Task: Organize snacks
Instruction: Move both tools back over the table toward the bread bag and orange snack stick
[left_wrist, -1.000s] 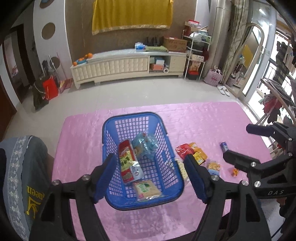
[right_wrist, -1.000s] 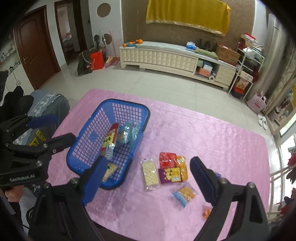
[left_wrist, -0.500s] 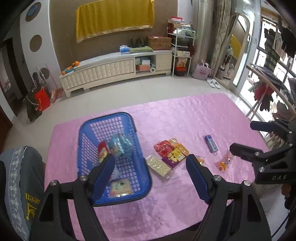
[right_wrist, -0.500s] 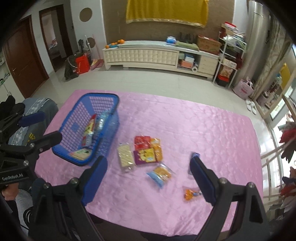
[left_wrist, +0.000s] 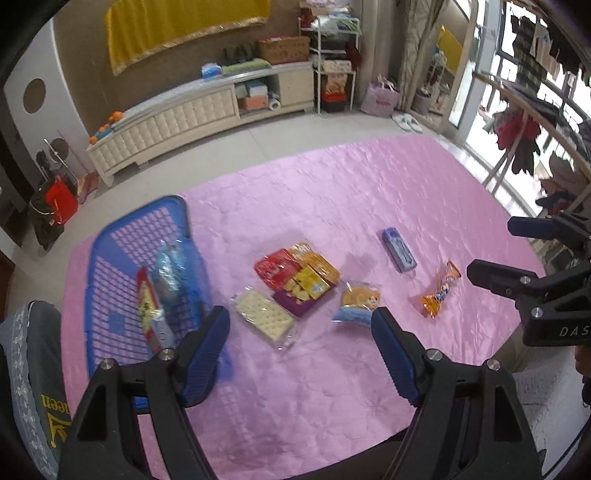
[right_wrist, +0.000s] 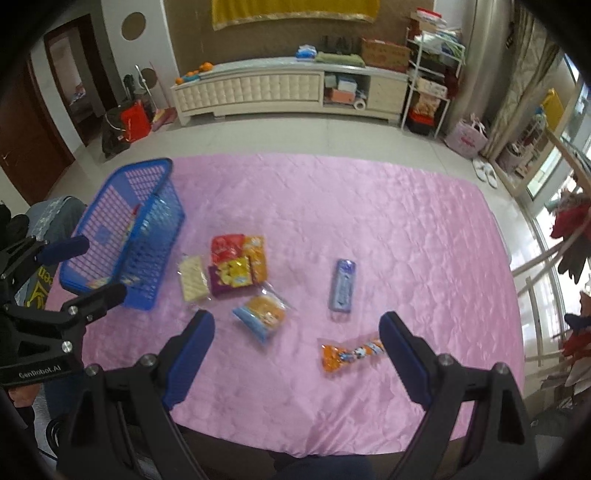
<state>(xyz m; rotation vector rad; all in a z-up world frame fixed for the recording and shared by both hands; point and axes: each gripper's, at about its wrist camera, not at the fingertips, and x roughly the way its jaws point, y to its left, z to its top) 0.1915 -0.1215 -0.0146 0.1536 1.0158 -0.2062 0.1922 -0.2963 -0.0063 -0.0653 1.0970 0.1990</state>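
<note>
On the pink-covered counter (right_wrist: 369, 221), loose snacks lie right of the blue basket (right_wrist: 122, 236): a cracker pack (right_wrist: 192, 278), a bun packet (right_wrist: 262, 317), an orange candy wrapper (right_wrist: 351, 354). The left claw (left_wrist: 299, 336) and right claw (right_wrist: 297, 339) both hang spread apart and empty. Slick, flat wrappers may slide or crumple when pinched.

Your left gripper (left_wrist: 300, 325) and right gripper (right_wrist: 297, 328): black frames, blue ribbed pads, silver screws, white "GenRobot.AI" and "DAS" lettering beside the screws.
</note>
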